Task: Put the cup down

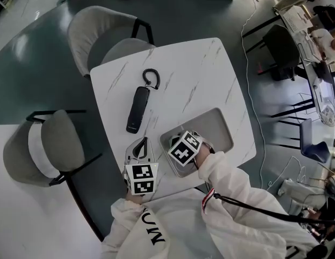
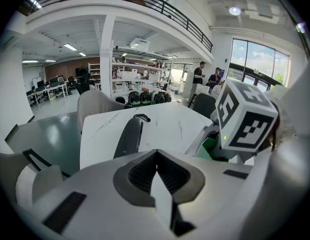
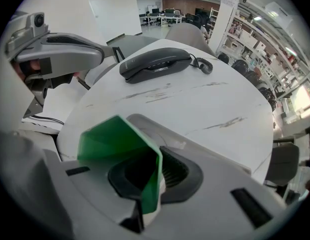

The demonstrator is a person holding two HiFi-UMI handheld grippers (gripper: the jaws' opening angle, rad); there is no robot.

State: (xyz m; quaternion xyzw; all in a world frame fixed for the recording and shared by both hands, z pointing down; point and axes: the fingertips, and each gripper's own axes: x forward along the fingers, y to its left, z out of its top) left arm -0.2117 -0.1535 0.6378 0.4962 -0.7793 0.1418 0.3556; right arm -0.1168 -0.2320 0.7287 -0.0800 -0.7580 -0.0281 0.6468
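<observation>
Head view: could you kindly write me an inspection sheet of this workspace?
Surface: white marble-patterned table.
Job's things: green faceted cup held over the shallow grey tray, not yet released.
Clutter: black telephone handset lying on the table.
Grippers: left gripper jaws together, empty; right gripper jaws clamped on the cup's wall.
Cables: handset's coiled cord; white cable on the floor; black cable across the sleeve.
Surroundings: two grey chairs, open office.

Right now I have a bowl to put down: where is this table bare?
Bare: far right of the table, beyond the tray and right of the phone handset. Crowded: the near edge, with left gripper, right gripper, green cup.
</observation>
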